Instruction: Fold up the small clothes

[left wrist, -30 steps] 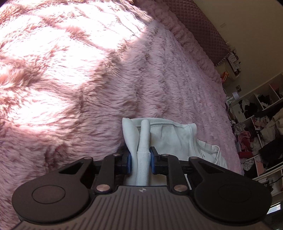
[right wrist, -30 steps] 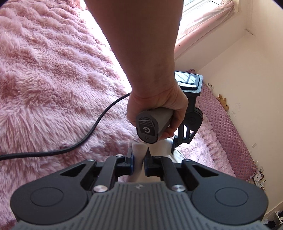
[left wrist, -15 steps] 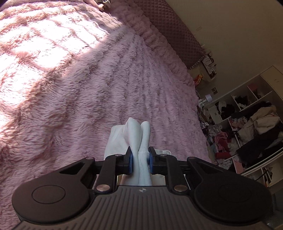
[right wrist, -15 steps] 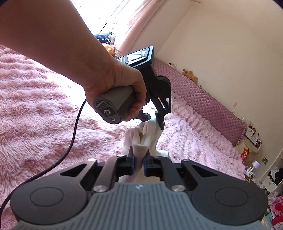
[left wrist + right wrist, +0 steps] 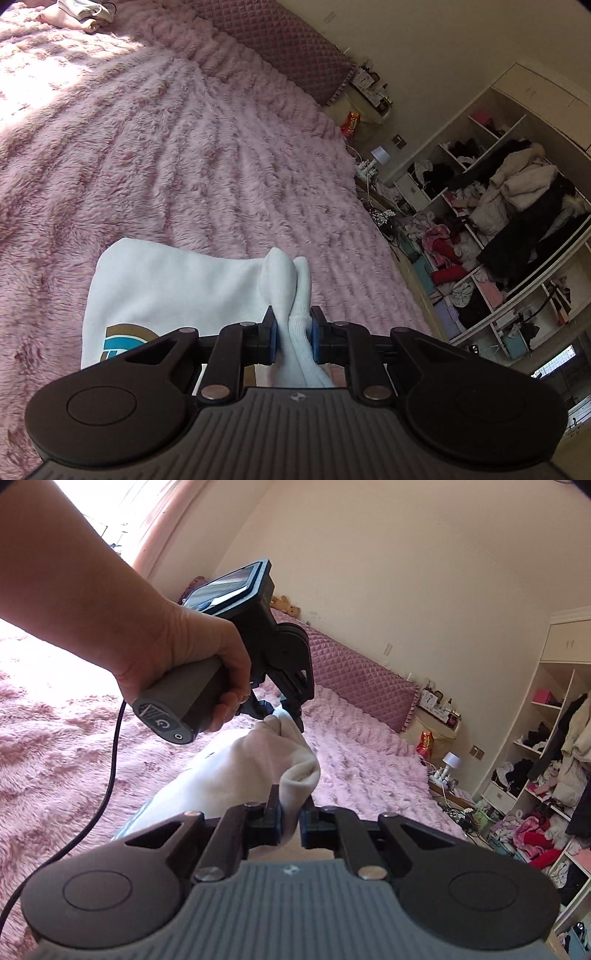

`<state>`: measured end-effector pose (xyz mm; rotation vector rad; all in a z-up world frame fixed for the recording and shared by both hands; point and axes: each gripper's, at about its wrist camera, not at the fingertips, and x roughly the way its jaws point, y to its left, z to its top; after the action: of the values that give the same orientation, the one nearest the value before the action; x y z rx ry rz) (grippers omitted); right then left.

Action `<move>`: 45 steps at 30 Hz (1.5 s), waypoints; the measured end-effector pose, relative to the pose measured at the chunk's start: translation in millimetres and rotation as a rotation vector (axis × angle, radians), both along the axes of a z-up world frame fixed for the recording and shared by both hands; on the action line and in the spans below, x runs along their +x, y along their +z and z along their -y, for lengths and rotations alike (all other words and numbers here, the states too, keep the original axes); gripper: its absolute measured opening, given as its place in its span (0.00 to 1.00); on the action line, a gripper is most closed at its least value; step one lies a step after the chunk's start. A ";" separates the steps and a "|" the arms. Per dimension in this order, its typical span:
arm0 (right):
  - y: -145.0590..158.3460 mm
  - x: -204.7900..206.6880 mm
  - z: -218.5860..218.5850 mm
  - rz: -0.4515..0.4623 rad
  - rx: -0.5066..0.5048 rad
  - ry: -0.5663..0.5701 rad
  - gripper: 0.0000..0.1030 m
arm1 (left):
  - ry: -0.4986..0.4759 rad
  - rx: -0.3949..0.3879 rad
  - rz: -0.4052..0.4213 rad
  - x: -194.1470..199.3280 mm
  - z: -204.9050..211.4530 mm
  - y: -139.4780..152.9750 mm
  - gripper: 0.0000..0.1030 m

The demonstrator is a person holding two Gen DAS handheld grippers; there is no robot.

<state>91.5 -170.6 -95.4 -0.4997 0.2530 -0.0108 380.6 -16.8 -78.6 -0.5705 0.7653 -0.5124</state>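
Note:
A small white garment [image 5: 166, 284] with a teal and gold round print hangs above the pink furry bed cover [image 5: 184, 147]. My left gripper [image 5: 291, 332] is shut on a bunched edge of it. My right gripper [image 5: 290, 819] is shut on another edge of the same white garment [image 5: 251, 764]. In the right wrist view the cloth stretches from my right jaws up to the left gripper [image 5: 286, 712], held by a hand. Both grippers hold the garment lifted off the bed.
A quilted mauve headboard cushion [image 5: 280, 40] runs along the bed's far edge. Open shelves stuffed with clothes [image 5: 517, 229] stand to the right. A black cable [image 5: 110, 775] trails over the bed. Some cloth [image 5: 81, 11] lies at the far corner.
Both grippers have risen and tilted up from the bed, lifting the garment. The cloth has spread out between them, and its printed side shows now.

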 end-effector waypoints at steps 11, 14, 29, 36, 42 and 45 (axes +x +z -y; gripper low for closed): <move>-43.9 -1.3 100.2 -0.092 0.069 -0.201 0.02 | -0.139 0.148 -0.038 6.2 119.0 -35.9 0.17; -58.3 -3.5 112.9 -0.106 0.080 -0.230 0.02 | -0.152 0.165 -0.039 3.5 132.9 -41.9 0.18; -96.9 15.1 140.4 -0.245 0.179 -0.327 0.23 | -0.228 0.364 -0.021 -4.9 185.3 -54.7 0.41; -82.0 -2.9 164.4 -0.215 0.224 -0.420 0.34 | -0.233 0.295 0.141 -38.9 155.6 7.9 0.50; -53.9 -19.7 169.2 -0.194 0.391 -0.335 0.37 | -0.190 0.426 0.231 -143.0 66.4 23.2 0.62; -51.8 -18.9 164.1 -0.209 0.414 -0.241 0.43 | -0.161 0.584 0.264 -203.0 30.1 13.6 0.68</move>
<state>72.5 -334.7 -147.2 -0.0555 0.5065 -0.1388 177.5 -47.0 -65.0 0.1012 0.6684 -0.4720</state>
